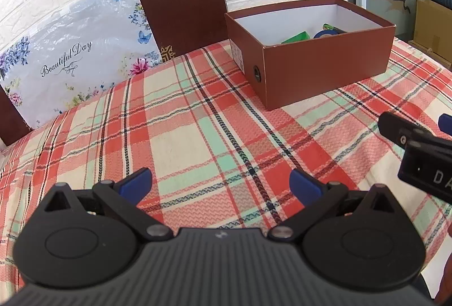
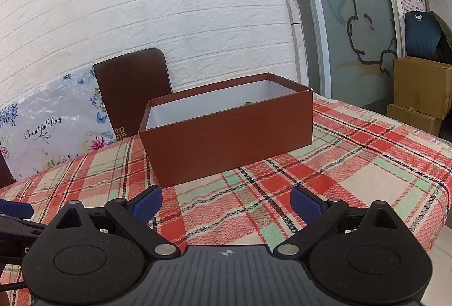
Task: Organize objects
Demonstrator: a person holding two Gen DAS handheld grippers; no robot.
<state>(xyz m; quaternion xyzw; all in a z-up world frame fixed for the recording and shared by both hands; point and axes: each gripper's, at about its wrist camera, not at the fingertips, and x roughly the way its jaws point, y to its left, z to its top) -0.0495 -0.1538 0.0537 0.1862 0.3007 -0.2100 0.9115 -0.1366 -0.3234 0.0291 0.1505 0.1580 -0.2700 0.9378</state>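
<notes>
Both hand-held grippers — left [image 1: 220,184], right [image 2: 226,205] — gape apart before a lidless, white-lined brown box [image 2: 231,136].

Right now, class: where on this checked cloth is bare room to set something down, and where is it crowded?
Free: the wide stretch of checked cloth between the open left claw and the brown box; also the strip before the open right claw. Crowded: inside the box, where a green item and others lie.

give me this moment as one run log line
left gripper: open, empty | right gripper: open, empty | brown box: lid off, green item and blue roll inside | plaid tablecloth: nothing loose in view
</notes>
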